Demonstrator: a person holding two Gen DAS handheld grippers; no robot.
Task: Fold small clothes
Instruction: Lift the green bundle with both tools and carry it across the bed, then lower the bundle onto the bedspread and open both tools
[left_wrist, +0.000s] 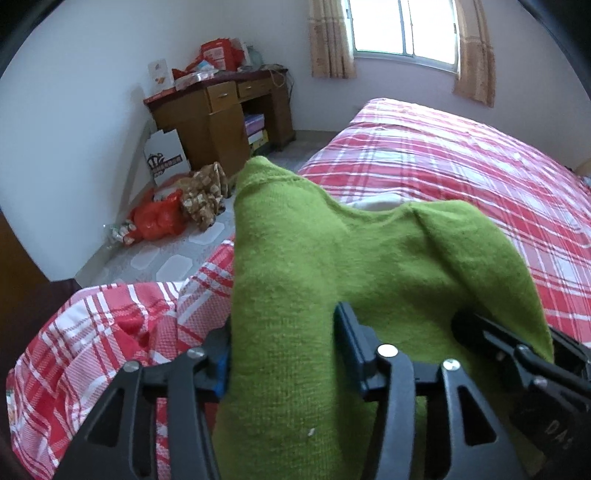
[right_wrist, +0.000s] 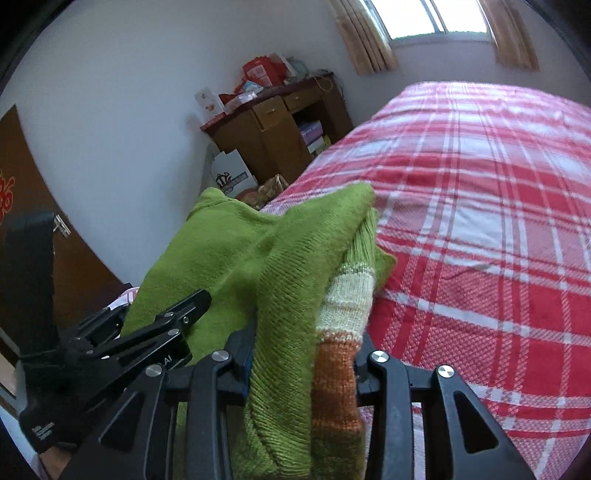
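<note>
A green knit sweater (left_wrist: 332, 251) hangs folded above the near end of the bed, stretched between both grippers. My left gripper (left_wrist: 280, 343) is shut on its left part, and the cloth fills the gap between the pads. My right gripper (right_wrist: 304, 354) is shut on a thick fold of the sweater (right_wrist: 266, 258), where a cream and orange striped band (right_wrist: 343, 314) shows. The right gripper (left_wrist: 469, 328) appears at the right edge of the left wrist view, on the sweater's other end. In the right wrist view the left gripper (right_wrist: 192, 302) clamps the cloth from the left side.
The bed's red and white plaid sheet (right_wrist: 480, 221) spreads ahead and to the right. A cluttered wooden desk (left_wrist: 221, 110) stands in the far corner, with an orange bag (left_wrist: 159, 218) and a patterned bundle (left_wrist: 203, 195) on the floor. A brown door (right_wrist: 22, 192) is at left.
</note>
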